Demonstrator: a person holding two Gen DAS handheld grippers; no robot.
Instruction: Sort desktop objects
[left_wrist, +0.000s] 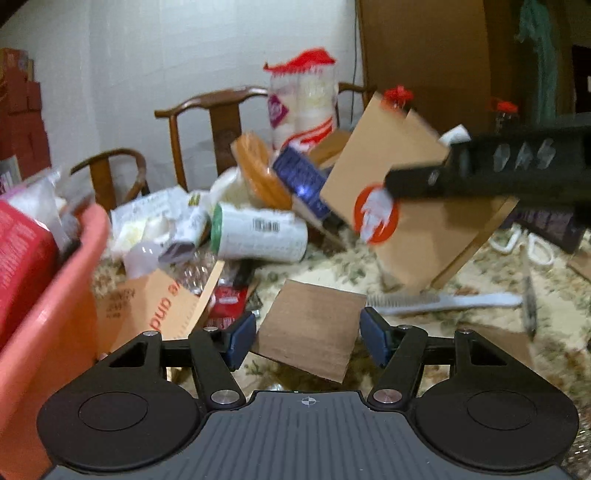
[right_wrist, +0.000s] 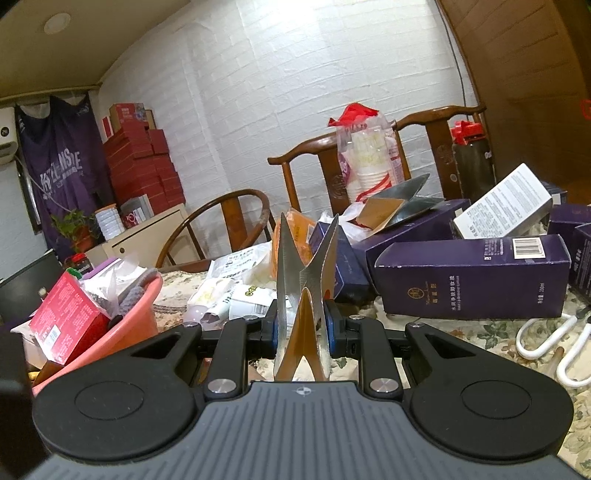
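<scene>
A flat brown cardboard piece (left_wrist: 310, 328) sits between the blue pads (left_wrist: 242, 338) of my left gripper (left_wrist: 308, 338), which press on its two side edges just above the floral tablecloth. My right gripper (right_wrist: 303, 328) is shut on a folded, flattened carton (right_wrist: 301, 280) with a silver lining. From the left wrist view that carton (left_wrist: 388, 177) is brown with an orange-red round logo, held up at the upper right by the right gripper (left_wrist: 395, 182). A pink basin (left_wrist: 55, 295) holding a red box (left_wrist: 22, 254) stands at the left, close to my left gripper.
A white canister with a green cap (left_wrist: 258, 232), bags and an orange packet (left_wrist: 258, 170) pile up behind. A white brush (left_wrist: 443, 301) lies to the right. Purple boxes (right_wrist: 472, 280) and white hooks (right_wrist: 546, 339) lie at the right. Wooden chairs (right_wrist: 306, 173) and wrapped paper cups (right_wrist: 369, 162) stand beyond.
</scene>
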